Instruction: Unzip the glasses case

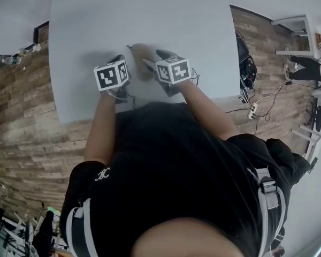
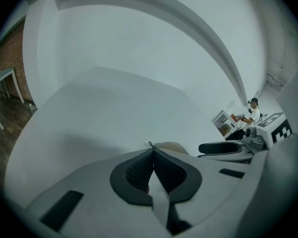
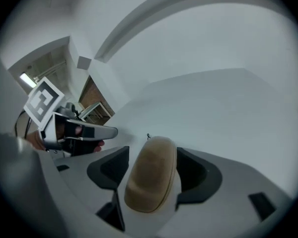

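white table, tan case framed for the zip

white table (image 1: 85, 47) fills the space ahead of both tools, with wood-plank floor (image 1: 21, 122) around it. the glasses case (image 3: 151, 175) lies flat on it, lengthwise between the spread jaws of the right gripper (image 3: 153, 155). one pad sits on each long side of the case and neither looks pressed in yet. the zip pull (image 3: 148, 136) is a small dark loop at the case's far end, just past the right gripper's tips.

the left gripper (image 2: 151, 152) is pinched closed on nothing. it sits just beside the right one, with the case's rounded end and the pull right in front of its tips.

the step in hand looks like getting a hold before any unzipping. to do it well:
- close the right jaws on the case's body, below the zip line, so the teeth stay free.
- keep the case pressed to the table so it cannot skid.
- part the left jaws slightly, then nip only the pull loop, which is tiny and easy to miss.
- draw the pull along the seam's curve, not straight up, or the case may twist out of the hold.
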`<state>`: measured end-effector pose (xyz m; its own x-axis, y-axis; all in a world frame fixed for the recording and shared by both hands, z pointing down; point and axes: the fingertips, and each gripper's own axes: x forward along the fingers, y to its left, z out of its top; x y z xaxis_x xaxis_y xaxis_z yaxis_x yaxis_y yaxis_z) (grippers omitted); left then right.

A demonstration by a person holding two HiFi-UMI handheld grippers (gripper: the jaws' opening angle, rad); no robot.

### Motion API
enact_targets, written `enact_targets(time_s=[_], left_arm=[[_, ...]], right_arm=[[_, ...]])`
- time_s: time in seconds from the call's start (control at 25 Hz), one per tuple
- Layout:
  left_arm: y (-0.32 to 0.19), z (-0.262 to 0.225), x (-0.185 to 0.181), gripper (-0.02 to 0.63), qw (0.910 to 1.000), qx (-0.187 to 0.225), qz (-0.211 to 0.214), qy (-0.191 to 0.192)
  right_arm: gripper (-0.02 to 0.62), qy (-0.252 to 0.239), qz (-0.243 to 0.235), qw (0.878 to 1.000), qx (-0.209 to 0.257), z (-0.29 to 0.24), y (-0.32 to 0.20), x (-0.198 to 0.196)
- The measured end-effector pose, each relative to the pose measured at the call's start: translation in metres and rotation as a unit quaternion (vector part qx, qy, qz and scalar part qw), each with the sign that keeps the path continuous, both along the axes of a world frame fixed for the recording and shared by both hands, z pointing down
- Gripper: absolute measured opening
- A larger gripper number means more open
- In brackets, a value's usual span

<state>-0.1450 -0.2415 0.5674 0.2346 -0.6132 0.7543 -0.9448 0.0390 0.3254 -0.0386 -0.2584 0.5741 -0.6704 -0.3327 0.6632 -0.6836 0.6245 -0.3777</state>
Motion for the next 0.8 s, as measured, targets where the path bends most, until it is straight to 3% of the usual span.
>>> enact_targets(time_s=[0.2, 0.36, 0.44, 0.64, 0.8], left_arm=[[0.008, 0.001, -0.003, -0.008, 1.0000, -0.001, 0.000, -0.009], [0.017, 0.000, -0.010, -0.008, 0.9999, 0.000, 0.004, -0.010], [0.021, 0.000, -0.017, -0.008, 0.9999, 0.004, 0.007, -0.012], [0.032, -0.004, -0.039, -0.008, 0.9996, 0.018, 0.006, -0.021], [0.043, -0.009, -0.049, -0.008, 0.9995, 0.023, 0.011, -0.020]], right_arm=[[0.302, 0.035, 0.005, 0.998, -0.050, 0.035, 0.003, 0.002], [0.361, -0.009, 0.013, 0.990, -0.143, 0.052, 0.010, -0.015], [0.368, -0.020, 0.004, 0.986, -0.163, 0.055, 0.015, -0.028], [0.355, -0.027, 0.003, 0.991, -0.129, 0.055, 0.023, -0.050], [0.324, 0.001, -0.035, 0.996, -0.076, 0.049, 0.036, -0.054]])
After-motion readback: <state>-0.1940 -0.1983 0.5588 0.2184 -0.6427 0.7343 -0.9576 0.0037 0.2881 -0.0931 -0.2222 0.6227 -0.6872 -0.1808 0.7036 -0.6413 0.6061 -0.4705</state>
